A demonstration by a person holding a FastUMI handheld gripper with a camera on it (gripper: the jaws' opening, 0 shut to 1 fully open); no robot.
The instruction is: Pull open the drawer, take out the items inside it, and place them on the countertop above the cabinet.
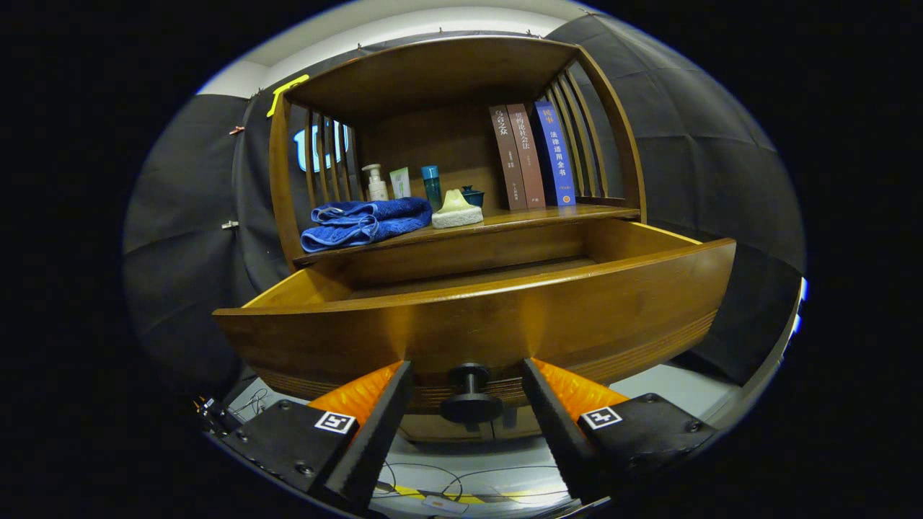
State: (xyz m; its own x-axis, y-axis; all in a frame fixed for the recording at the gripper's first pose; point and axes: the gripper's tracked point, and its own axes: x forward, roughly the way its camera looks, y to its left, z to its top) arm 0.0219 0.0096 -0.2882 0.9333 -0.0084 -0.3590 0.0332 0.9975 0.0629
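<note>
On the countertop (pixel 548 213), going left to right, a folded blue towel (pixel 364 222) lies at about ten o'clock from the drawer knob, with a pump bottle (pixel 375 183), a small tube (pixel 400 182) and a teal bottle (pixel 431 184) behind it. A pale sponge (pixel 456 210) sits at twelve o'clock, a small dark cup (pixel 473 195) just behind it, and three books (pixel 533 155) stand at one o'clock.

Below, the drawer (pixel 476 324) stands pulled well out of the cabinet. Its front panel hides most of the inside, so whether anything is left in it cannot be told. The round knob (pixel 470 393) sits between the fingers of the gripper (pixel 469 400), which are spread apart with a clear gap on each side; neither touches it.

The pulling step looks done, or nearly so. The next move would call for backing off the knob, rising over the front panel toward twelve o'clock, and tilting down to see and reach what lies inside.
</note>
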